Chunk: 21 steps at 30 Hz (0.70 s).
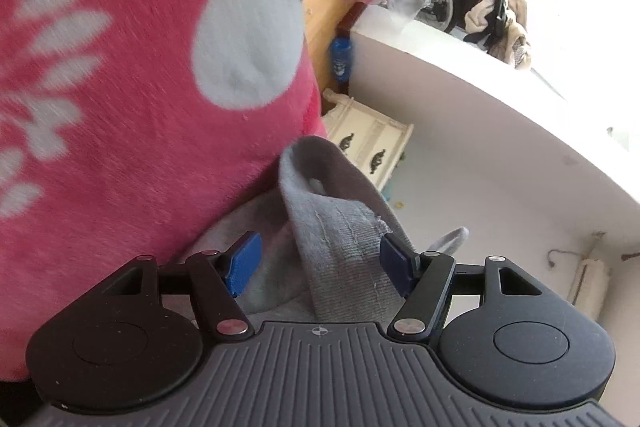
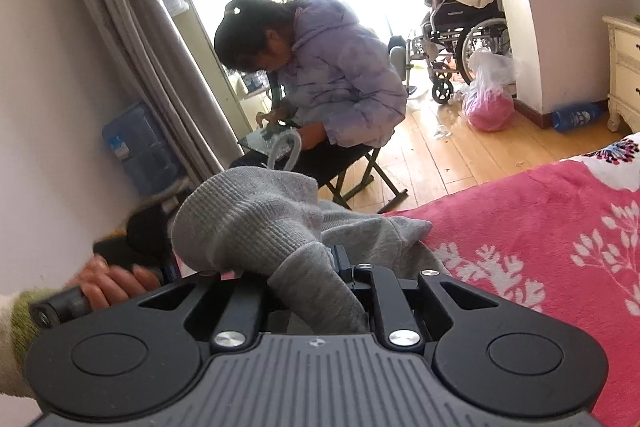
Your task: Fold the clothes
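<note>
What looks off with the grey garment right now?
The grey garment is bunched, not flat: its ribbed cuff hangs loose between the left gripper's open jaws, while the right gripper is shut on another fold. A small frayed spot shows on the cuff edge.

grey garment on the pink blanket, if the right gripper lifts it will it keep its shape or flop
Probably flop: the grey garment already drapes limply over the right gripper, which is shut on it. It looks like soft ribbed knit, so likely light. On the fuzzy pink blanket it will probably drag rather than slide.
</note>
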Available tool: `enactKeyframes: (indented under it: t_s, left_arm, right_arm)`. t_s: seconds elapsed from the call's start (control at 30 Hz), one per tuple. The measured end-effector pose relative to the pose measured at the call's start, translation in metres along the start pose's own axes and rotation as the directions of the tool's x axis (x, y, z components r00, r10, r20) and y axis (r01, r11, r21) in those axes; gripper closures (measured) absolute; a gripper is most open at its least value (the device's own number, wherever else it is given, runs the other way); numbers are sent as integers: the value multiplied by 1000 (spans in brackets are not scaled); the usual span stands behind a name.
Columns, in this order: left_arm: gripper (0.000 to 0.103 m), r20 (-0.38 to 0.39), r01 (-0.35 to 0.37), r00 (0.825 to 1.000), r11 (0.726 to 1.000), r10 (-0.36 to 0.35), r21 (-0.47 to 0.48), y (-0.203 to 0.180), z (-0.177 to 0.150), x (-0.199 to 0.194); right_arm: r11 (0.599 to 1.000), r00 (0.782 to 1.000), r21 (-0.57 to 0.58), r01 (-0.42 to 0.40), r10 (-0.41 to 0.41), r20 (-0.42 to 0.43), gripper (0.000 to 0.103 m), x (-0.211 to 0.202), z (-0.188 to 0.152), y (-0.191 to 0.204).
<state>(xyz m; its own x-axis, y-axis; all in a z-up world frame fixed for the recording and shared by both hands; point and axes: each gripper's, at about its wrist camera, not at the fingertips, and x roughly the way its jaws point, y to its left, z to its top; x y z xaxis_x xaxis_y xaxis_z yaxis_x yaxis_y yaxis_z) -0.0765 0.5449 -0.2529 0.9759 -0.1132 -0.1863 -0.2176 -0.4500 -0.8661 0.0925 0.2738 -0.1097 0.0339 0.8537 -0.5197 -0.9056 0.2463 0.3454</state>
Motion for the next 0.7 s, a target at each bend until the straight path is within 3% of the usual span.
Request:
enactKeyframes:
  t_s: [0.23,0.37,0.47,0.57,0.6,0.63,0.7]
  left_arm:
    - [37,-39,16,999,999,-14,51,-25,-8,24]
    - [48,25,-36,999,994,33,107,-45,-2,10]
    - [53,15,-146,989,969,146,197,-66,7,9]
    - [57,6,-234,970,919,244,318,-90,11,12]
    - [60,11,-276,956,885,293,374,-99,10,14]
    - [61,21,-319,939,843,344,433,-109,8,16]
    - [65,32,-404,884,731,466,550,-129,4,27]
  right_arm:
    - [993,999,-110,34,-37,-28,88,8,-3,16]
    - [965,996,-254,63,-76,-42,88,11,-5,33]
    - [923,994,-378,67,-94,-53,88,14,-9,50]
    - [869,993,-491,59,-101,-60,88,18,-16,68]
    - [844,993,-533,52,-102,-65,88,19,-19,75]
    - [817,992,-575,43,-102,-70,88,21,-22,83]
    - [758,991,-653,16,-97,-88,88,26,-29,97]
